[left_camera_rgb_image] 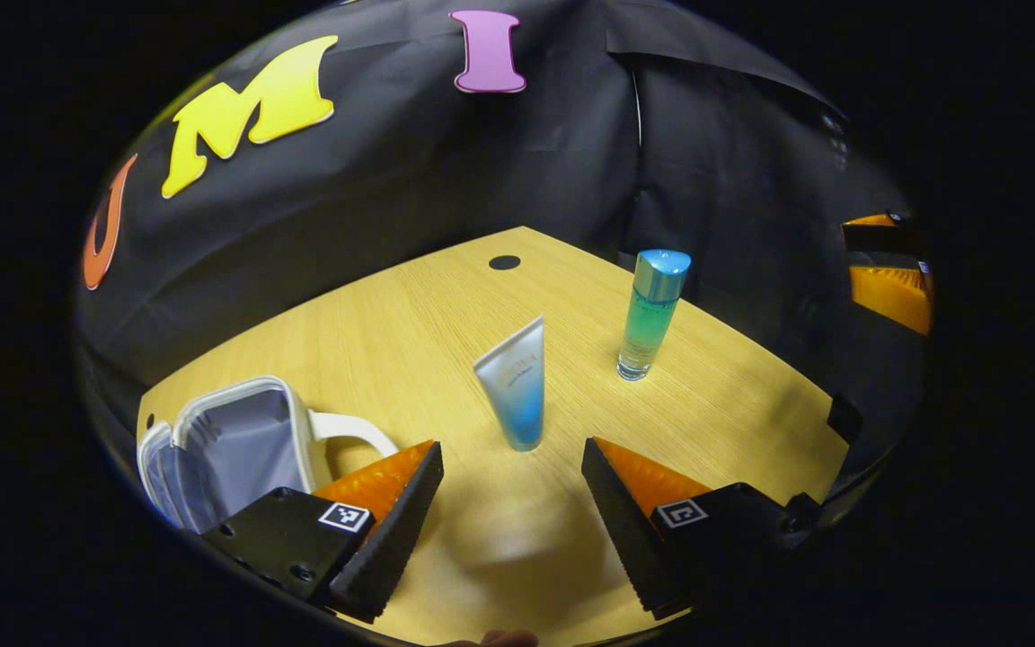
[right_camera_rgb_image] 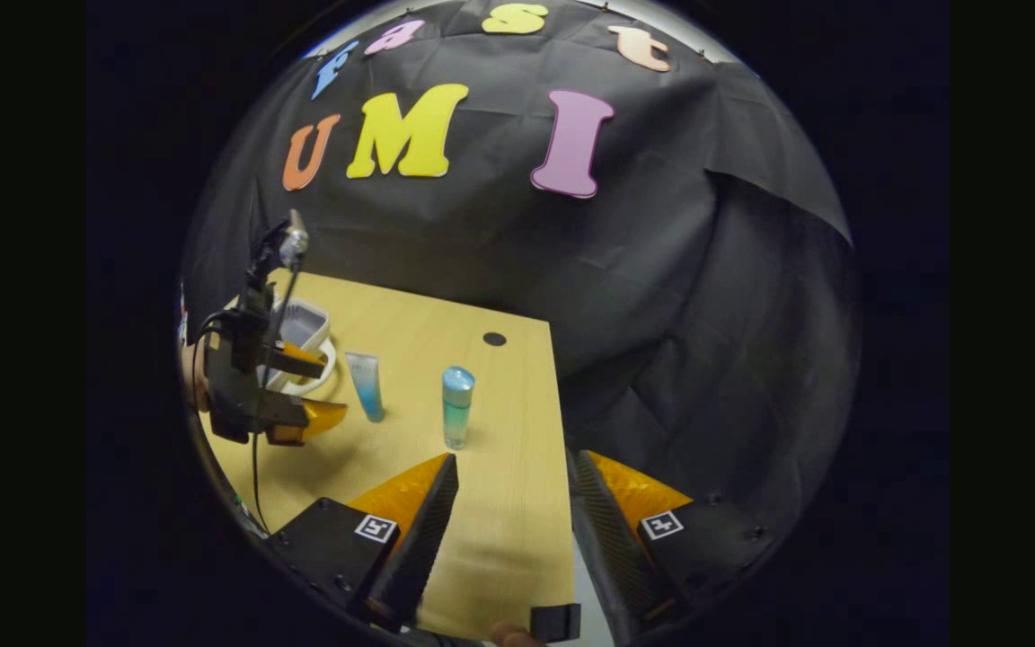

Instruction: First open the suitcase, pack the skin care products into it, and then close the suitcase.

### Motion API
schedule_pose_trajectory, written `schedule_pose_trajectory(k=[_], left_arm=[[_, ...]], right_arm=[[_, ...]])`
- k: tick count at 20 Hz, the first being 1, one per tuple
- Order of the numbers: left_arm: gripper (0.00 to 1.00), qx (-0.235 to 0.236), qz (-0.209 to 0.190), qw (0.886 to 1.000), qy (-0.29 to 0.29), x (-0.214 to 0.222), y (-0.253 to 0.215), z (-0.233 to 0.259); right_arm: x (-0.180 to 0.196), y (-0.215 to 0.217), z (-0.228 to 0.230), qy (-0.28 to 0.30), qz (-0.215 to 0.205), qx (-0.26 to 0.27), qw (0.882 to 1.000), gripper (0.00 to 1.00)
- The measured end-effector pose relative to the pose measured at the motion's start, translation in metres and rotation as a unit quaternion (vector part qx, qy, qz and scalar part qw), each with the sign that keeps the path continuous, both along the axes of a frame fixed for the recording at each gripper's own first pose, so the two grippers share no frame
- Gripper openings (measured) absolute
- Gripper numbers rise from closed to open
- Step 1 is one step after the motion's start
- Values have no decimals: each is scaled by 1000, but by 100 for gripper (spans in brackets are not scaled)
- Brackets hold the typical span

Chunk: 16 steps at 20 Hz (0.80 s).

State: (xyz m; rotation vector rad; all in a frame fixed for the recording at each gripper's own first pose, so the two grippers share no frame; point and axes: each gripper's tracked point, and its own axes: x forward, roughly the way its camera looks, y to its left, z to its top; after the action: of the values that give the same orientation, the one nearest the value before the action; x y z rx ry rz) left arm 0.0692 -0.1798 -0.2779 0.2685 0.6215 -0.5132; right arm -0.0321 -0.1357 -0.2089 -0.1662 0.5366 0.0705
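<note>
Suitcase is already open, lid up, grey lining showing, so the opening step looks done and packing is in hand; nothing seen inside it yet, though part of the interior is hidden. Left tool is released, fingers spread wide, nothing between them, hovering over the counter. Squeeze tube stands just ahead of the left tool, centred in its gap, apart from both fingers; it stands on its cap, long axis near vertical, leaning slightly, flat crimped end pointing up. Blue-green bottle stands upright farther ahead and to that tool's right, well apart from the tube, long axis vertical, cap on top. Suitcase sits to the left tool's left, close beside its left finger, white handle towards the tool. Right tool is also released and empty, near the counter's edge, with the bottle ahead and slightly left. Likely next: left tool goes forward and down so the fingers straddle the tube mid-body, closes, lifts, carries it left into the suitcase. Risk: the tube's base is narrow, so a nudge from one finger could tip it.
</note>
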Motion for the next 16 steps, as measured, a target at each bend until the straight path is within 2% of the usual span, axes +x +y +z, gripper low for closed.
schedule_pose_trajectory(k=[4, 8, 11, 13, 14, 15, 16], left_arm=[[99, -34, 44, 998, 1, 31, -12, -24], [95, -64, 55, 996, -13, 46, -26, -34], [86, -71, 78, 994, -14, 52, -26, -41], [78, -84, 77, 993, -11, 50, -33, -39], [71, -73, 81, 994, -17, 53, -29, -39], [68, -58, 88, 994, -17, 54, -26, -43], [58, -51, 90, 995, -12, 51, -26, -45]], right_arm=[[0, -6, -25, 35, 21, 1, 999, 80], [23, 10, -48, 47, 50, 22, 997, 80], [48, 29, -62, 52, 73, 39, 995, 80], [63, 41, -69, 52, 82, 46, 994, 80], [72, 46, -71, 51, 84, 48, 994, 80], [79, 50, -73, 50, 84, 52, 994, 80], [88, 55, -76, 48, 88, 57, 993, 79]])
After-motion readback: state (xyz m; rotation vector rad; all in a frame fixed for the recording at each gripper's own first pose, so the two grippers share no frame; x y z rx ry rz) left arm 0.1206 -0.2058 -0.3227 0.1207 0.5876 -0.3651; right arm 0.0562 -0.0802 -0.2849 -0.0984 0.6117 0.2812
